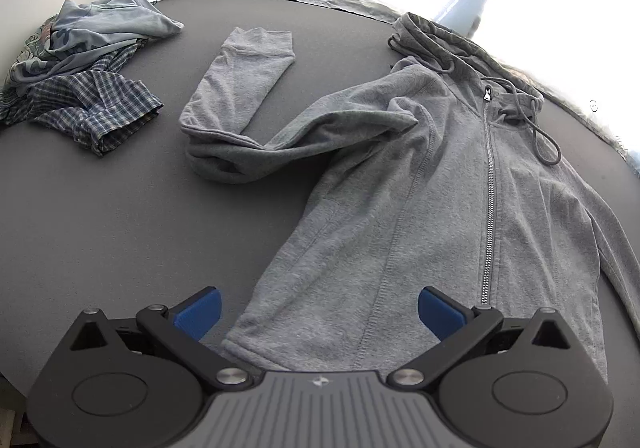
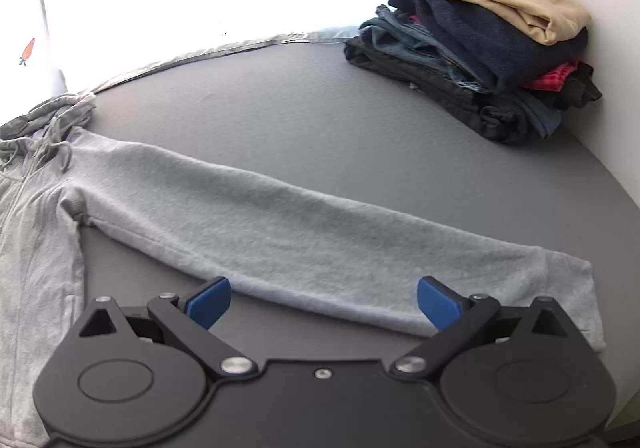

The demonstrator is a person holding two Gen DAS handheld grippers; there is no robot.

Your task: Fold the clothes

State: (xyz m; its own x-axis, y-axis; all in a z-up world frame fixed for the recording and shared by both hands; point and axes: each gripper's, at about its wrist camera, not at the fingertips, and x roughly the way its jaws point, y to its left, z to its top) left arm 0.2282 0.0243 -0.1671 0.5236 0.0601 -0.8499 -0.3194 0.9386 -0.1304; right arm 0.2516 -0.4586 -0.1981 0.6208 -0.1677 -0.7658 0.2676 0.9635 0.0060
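A: Nearest, our left gripper (image 1: 318, 312) and right gripper (image 2: 323, 302) both gape, holding nothing; where is the hoodie (image 1: 420, 183)?

B: Flat mid-table (image 1: 100, 228), zipped, one sleeve (image 2: 320, 244) straight, unfolded. At the far corners, a folded stack (image 2: 480, 59) and an unfolded pile (image 1: 84, 67) we have left.

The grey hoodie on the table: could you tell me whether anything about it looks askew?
Yes. The grey hoodie lies zipped and flat, but one sleeve is doubled back and bunched, while the other sleeve lies straight.
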